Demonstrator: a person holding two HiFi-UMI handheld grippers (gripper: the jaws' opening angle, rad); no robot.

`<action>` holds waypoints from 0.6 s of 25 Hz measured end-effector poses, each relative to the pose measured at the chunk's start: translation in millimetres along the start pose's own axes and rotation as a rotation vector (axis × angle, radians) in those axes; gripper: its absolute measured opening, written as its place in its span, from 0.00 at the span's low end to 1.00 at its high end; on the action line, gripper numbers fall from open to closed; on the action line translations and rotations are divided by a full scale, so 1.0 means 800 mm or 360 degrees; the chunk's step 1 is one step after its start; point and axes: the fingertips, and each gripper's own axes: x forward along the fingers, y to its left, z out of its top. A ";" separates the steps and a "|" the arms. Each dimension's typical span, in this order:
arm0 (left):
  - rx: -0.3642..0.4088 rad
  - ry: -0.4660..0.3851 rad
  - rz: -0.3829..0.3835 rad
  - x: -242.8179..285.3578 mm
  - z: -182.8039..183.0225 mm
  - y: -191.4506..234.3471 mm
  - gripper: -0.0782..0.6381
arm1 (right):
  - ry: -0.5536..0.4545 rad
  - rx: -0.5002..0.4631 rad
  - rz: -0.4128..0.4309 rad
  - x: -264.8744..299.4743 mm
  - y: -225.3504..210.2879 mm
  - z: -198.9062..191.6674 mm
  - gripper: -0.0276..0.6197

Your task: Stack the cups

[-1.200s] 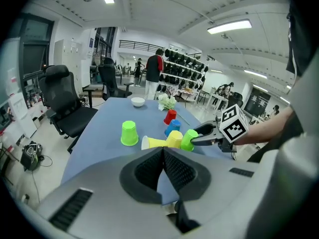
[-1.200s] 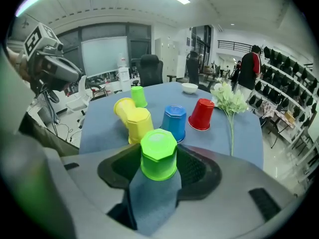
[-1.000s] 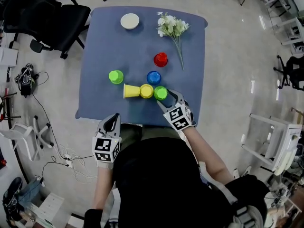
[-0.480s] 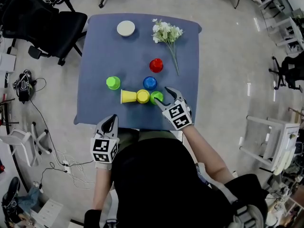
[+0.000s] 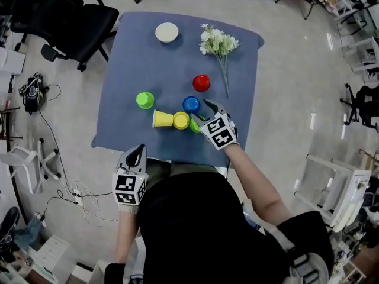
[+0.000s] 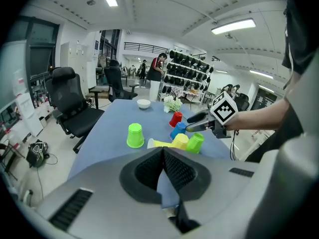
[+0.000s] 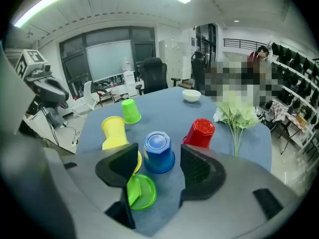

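Observation:
Several cups stand on the blue tablecloth (image 5: 130,58): a red cup (image 5: 201,83), a blue cup (image 5: 191,104), a green cup (image 5: 144,100), a yellow cup lying on its side (image 5: 162,119), an upturned yellow cup (image 5: 181,120) and a second green cup (image 5: 195,125), partly hidden. My right gripper (image 5: 200,111) is open at the blue cup (image 7: 159,152), which sits in line with the gap just ahead of the jaws, untouched. The second green cup (image 7: 139,190) lies under its left jaw. My left gripper (image 5: 139,152) is shut and empty, off the table's near edge.
A white bowl (image 5: 166,32) and a bunch of white flowers (image 5: 219,43) lie at the far side of the table. A black office chair (image 5: 71,22) stands at the far left corner. Cables trail on the floor to the left.
My right gripper has moved forward from the near green cup to the blue cup. The left gripper has stayed put.

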 end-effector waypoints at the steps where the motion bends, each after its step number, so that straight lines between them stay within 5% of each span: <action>1: -0.0009 0.0004 0.0012 -0.001 -0.002 0.001 0.12 | 0.0014 -0.0011 0.0015 0.005 0.000 0.000 0.46; 15: -0.0054 0.0027 0.0081 -0.006 -0.014 0.005 0.12 | 0.0043 -0.0071 0.0076 0.031 -0.003 0.007 0.38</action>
